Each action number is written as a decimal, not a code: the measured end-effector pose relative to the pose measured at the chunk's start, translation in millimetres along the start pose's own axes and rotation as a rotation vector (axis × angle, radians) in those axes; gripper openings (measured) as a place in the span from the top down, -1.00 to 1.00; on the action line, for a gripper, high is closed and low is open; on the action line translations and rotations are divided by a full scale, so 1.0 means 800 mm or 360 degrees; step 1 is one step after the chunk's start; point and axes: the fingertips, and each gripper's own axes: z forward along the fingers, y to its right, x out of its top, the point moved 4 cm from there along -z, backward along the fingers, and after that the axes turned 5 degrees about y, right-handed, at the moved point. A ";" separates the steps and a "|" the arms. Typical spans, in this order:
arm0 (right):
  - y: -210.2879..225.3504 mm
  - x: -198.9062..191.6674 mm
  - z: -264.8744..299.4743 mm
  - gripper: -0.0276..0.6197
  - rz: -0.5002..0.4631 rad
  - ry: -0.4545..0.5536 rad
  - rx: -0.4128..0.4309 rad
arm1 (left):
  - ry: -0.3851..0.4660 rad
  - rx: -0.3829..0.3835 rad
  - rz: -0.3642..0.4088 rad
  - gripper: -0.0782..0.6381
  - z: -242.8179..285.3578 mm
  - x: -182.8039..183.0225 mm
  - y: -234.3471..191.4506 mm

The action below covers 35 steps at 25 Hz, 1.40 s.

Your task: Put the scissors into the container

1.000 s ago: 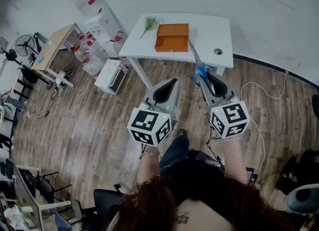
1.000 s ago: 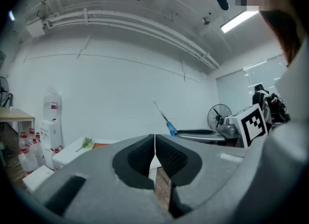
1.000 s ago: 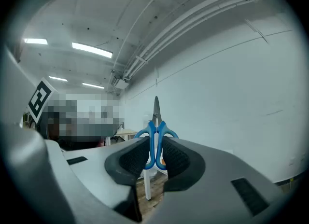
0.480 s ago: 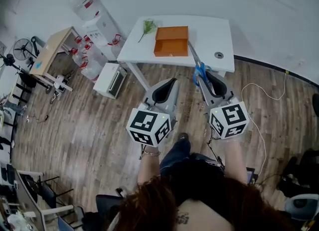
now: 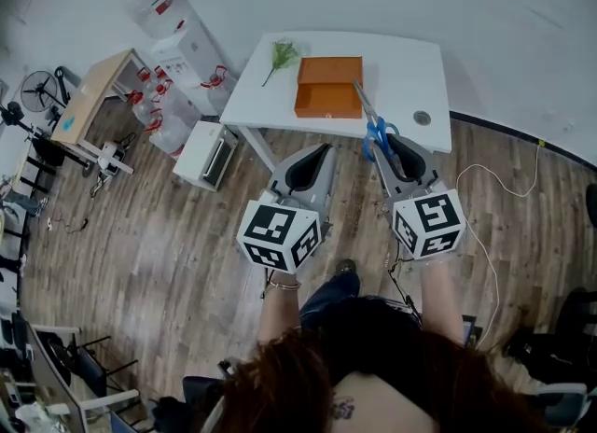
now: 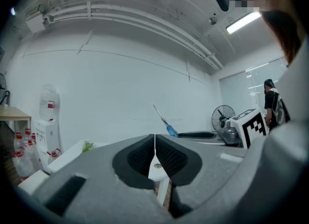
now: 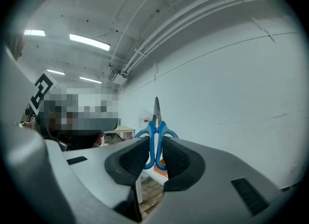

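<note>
Blue-handled scissors stand with blades pointing up and away, clamped by their handles in my right gripper, which is shut on them. They also show in the left gripper view as scissors. The container, an orange open box, lies on the white table, ahead and left of the scissors' tip. My left gripper is shut with nothing between its pads, held over the floor in front of the table.
A green sprig lies on the table's left part and a round hole sits near its right front corner. A water dispenser, a white low unit and a wooden desk stand to the left. A cable runs on the floor.
The table and box have drifted slightly down and right in the head view, so both grippers stand a little nearer the table. The scissors stay clamped in the right gripper.
</note>
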 end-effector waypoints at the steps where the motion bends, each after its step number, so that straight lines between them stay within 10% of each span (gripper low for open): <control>1: 0.002 -0.002 0.010 0.67 0.0003 -0.0003 0.0001 | 0.0000 -0.0004 0.0001 0.72 0.006 -0.001 -0.009; 35: 0.100 -0.039 0.209 0.67 -0.0096 -0.0122 -0.0041 | 0.0003 -0.0057 -0.0027 0.72 0.171 -0.006 -0.159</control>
